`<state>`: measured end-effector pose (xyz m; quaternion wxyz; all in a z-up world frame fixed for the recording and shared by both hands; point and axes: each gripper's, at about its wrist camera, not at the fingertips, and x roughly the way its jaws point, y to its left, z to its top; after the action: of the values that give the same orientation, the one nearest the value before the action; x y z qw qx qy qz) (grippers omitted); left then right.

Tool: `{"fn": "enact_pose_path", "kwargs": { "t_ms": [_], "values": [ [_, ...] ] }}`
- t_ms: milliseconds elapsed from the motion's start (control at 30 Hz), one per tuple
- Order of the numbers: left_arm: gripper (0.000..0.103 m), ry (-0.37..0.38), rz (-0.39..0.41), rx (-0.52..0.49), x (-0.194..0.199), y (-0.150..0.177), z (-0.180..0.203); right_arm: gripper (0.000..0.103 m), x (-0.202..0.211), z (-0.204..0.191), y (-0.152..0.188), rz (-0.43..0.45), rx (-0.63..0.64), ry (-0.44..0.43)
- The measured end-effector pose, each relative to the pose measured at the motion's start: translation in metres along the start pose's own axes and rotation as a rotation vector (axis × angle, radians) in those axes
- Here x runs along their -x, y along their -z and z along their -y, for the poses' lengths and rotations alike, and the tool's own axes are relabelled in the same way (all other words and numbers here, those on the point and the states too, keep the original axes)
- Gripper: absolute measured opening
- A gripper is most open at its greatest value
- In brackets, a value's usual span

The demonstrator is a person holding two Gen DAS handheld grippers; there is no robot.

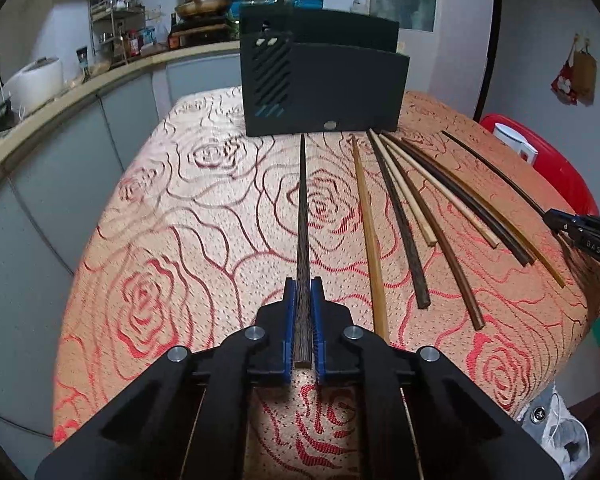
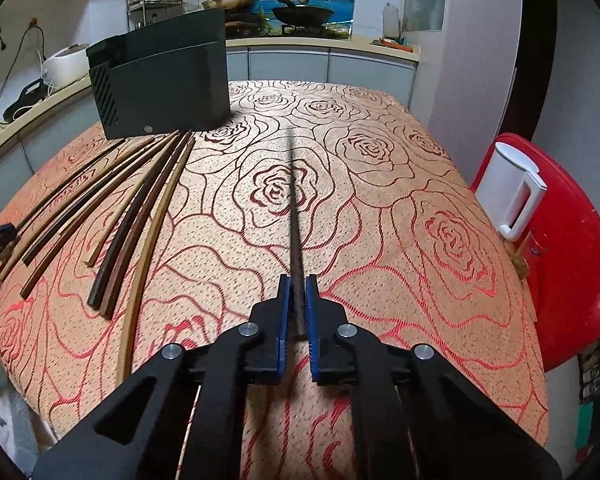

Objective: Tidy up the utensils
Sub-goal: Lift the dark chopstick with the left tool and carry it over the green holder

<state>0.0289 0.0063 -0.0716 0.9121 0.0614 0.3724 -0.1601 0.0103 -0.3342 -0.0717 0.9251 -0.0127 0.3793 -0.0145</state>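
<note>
Over rose-patterned cloth (image 1: 204, 216), both tongs (image 1: 304, 292) (image 2: 296, 288) each clamp a dark chopstick (image 1: 302, 216) (image 2: 296, 216) lengthwise.

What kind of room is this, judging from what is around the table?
Most likely a home kitchen. A black wok sits on the stove at the long pale counter, a metal wire rack holds bottles and jars, and a white rice cooker stands on the counter.

Holder (image 1: 324, 92): far end of the table (image 1: 204, 216), upright.
Loose chopsticks (image 1: 404, 216): fanned on the table, tips near the holder's base.
Left gripper (image 1: 304, 284): left of the fan.
Right gripper (image 2: 296, 280): right of the fan.
Chair (image 2: 568, 248): beside the table's right edge.
Counter (image 1: 100, 80): behind the table.
</note>
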Motion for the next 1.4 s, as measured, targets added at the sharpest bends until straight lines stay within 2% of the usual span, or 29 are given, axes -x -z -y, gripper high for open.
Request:
{"fn": "enact_pose_path", "kwargs": {
  "t_ms": [233,500,700,833,900,1167,1400],
  "values": [
    [0.007,-0.011,0.086,-0.04,0.04,-0.023,0.003,0.008,0.035,-0.011,-0.007,0.067,0.016,-0.033],
    [0.007,0.015,0.152,-0.051,0.08,-0.048,0.007,0.008,0.086,-0.018,-0.036,0.18,0.007,-0.081],
    [0.007,0.051,0.085,-0.054,0.084,-0.055,0.004,0.008,0.112,-0.022,-0.057,0.259,0.01,-0.101],
    [0.007,0.02,0.022,-0.074,0.069,-0.048,0.006,0.008,0.115,-0.023,-0.063,0.274,0.004,-0.1],
    [0.007,0.011,0.017,-0.067,0.066,-0.045,0.004,0.008,0.114,-0.024,-0.064,0.274,0.002,-0.101],
    [0.007,-0.012,0.162,-0.06,0.095,-0.061,0.002,0.008,0.114,-0.025,-0.076,0.289,-0.003,-0.116],
    [0.007,-0.023,0.217,-0.097,0.102,-0.093,0.002,0.008,0.11,-0.027,-0.107,0.298,0.014,-0.142]
  ]
}}
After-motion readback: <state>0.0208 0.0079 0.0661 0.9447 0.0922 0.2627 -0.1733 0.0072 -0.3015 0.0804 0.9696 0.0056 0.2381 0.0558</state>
